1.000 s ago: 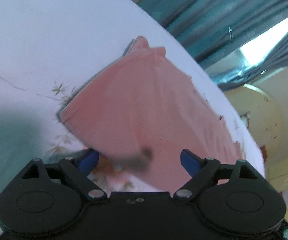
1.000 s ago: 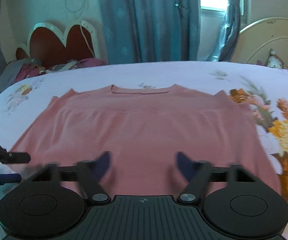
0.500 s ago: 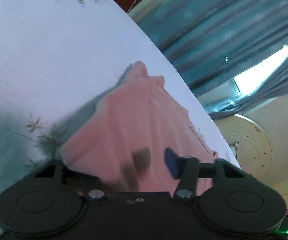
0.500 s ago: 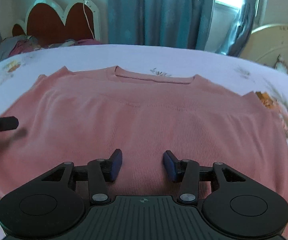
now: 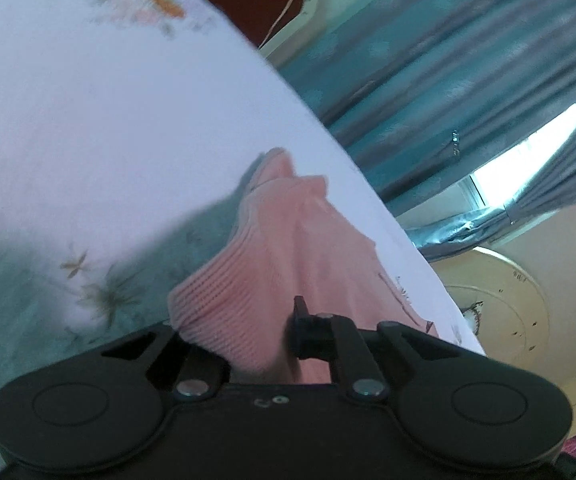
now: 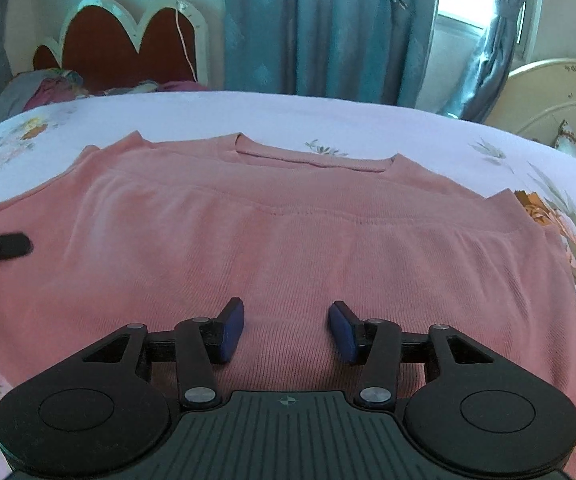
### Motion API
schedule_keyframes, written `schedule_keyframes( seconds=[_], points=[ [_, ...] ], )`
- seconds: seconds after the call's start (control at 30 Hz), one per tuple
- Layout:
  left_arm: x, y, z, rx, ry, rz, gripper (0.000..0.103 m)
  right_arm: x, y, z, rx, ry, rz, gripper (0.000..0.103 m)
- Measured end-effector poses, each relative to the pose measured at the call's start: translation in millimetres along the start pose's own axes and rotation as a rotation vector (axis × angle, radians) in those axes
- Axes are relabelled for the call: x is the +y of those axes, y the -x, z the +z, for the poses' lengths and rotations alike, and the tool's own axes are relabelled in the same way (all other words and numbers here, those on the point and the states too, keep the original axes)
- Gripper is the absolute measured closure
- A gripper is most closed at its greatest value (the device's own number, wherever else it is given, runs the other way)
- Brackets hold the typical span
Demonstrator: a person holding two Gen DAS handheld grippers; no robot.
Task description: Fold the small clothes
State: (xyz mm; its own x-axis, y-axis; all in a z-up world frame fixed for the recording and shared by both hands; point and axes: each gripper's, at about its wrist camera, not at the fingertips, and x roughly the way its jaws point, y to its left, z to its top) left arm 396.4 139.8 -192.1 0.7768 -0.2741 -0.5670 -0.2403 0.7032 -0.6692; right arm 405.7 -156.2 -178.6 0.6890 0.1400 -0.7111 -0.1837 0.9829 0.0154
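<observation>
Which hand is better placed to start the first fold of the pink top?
Left: its tool is shut on the pink top at its ribbed edge. The right tool hovers open over the middle.

Daylight enters through a window [image 6: 462,26] behind teal curtains [image 6: 328,28], overexposed to white glare in both views. The room is moderately bright, colours slightly washed. The left wrist view is motion-blurred, the bed sheet [image 5: 108,112] smeared, with a soft greenish shadow at lower left. The right wrist view is sharper. Fisheye distortion bows the bed edge; corners vignette black.
</observation>
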Motion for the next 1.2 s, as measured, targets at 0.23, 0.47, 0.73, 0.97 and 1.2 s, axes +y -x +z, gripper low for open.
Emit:
schedule_keyframes(
  seconds=[0.23, 0.47, 0.73, 0.97, 1.2],
  points=[
    [-83.0, 11.5, -12.2, -0.074, -0.238, 0.024, 0.094, -44.5, 17.8, 6.4, -0.033, -0.137, 0.123, 0.054],
    [-197.9, -6.8, -59.6, -0.035, -0.505, -0.081, 0.094, -122.7, 56.2, 1.8, -0.074, -0.237, 0.12, 0.054],
    [-274.9, -53.5, -182.2, 0.17, -0.758, -0.224, 0.092, -233.8, 95.6, -30.5, -0.066, -0.373, 0.017, 0.054],
    [-258.6, -64.6, -237.3, 0.32, -0.882, -0.18, 0.067, -272.6, 112.0, -30.4, -0.095, -0.487, 0.128, 0.053],
    [-231.8, -28.0, -210.3, 0.313, -0.863, -0.156, 0.042, -238.4, 80.6, -5.7, -0.057, -0.394, 0.239, 0.015]
  ],
)
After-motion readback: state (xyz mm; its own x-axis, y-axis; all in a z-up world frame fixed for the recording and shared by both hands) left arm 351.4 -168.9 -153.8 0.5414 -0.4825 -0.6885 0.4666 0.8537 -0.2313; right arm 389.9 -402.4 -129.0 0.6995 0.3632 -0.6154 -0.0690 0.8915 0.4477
